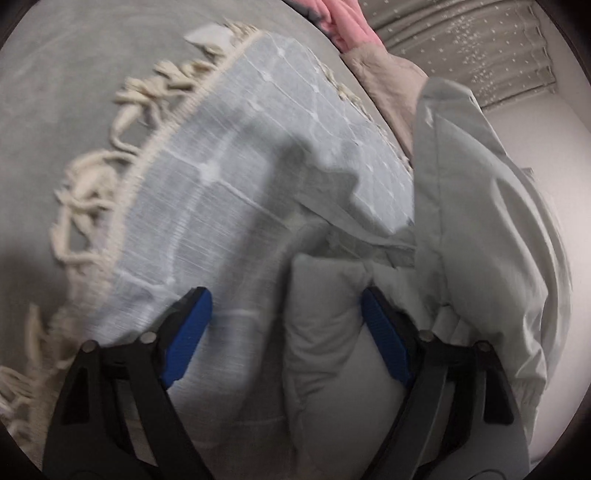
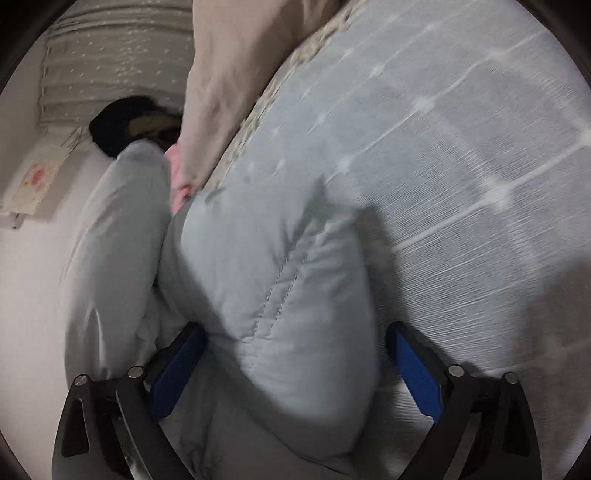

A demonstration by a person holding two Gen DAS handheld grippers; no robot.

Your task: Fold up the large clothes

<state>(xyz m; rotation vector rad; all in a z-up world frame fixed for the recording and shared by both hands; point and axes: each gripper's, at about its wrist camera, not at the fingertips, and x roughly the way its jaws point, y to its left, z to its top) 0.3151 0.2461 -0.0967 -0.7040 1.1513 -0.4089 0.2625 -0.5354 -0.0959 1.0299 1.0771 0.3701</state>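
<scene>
A pale grey padded jacket [image 1: 472, 229] lies bunched on a light blue fringed blanket [image 1: 236, 155]. My left gripper [image 1: 286, 306] is open, its blue-padded fingers [image 1: 188, 332] wide apart, with a puffy fold of the jacket [image 1: 325, 332] between them beside the right finger. In the right wrist view my right gripper [image 2: 295, 347] is open, its fingers [image 2: 413, 369] astride a quilted, stitched part of the jacket [image 2: 266, 273]. A sleeve-like part [image 2: 118, 229] trails to the left. The blanket [image 2: 461, 129] lies under it.
A beige garment [image 2: 229, 74] and a pink one [image 1: 347, 26] lie beyond the jacket. A cream fringe [image 1: 96, 184] edges the blanket on a grey sheet [image 1: 74, 74]. A dark object [image 2: 114, 125] and a pleated curtain [image 2: 110, 48] stand by the white floor [image 2: 33, 277].
</scene>
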